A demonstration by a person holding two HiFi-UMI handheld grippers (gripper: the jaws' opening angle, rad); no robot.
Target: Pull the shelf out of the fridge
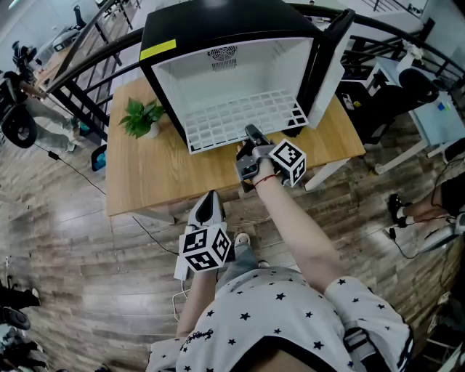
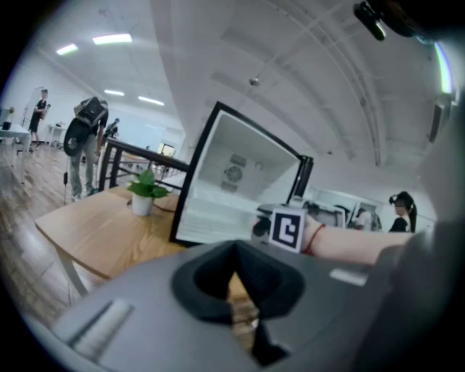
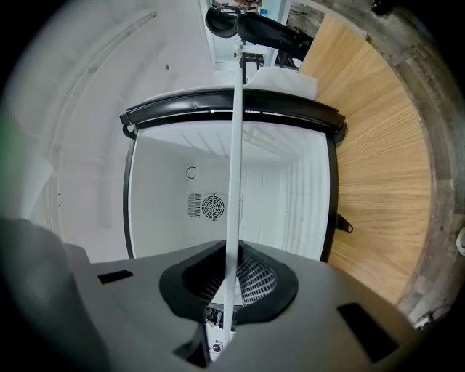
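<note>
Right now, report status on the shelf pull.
Right gripper shut on shelf front edge. Left gripper shut, empty. Shelf not yet clear of fridge. Door open, plant aside; path clear.

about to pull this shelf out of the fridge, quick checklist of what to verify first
1. Right tongs shut on the front edge of the wire shelf: ok.
2. Fridge door swung wide, off the shelf's path: ok.
3. Potted plant beside the fridge, not in front of it: ok.
4. Left tongs shut, empty, back from the table: ok.
5. Shelf free of the fridge's side rails: cannot tell.
</note>
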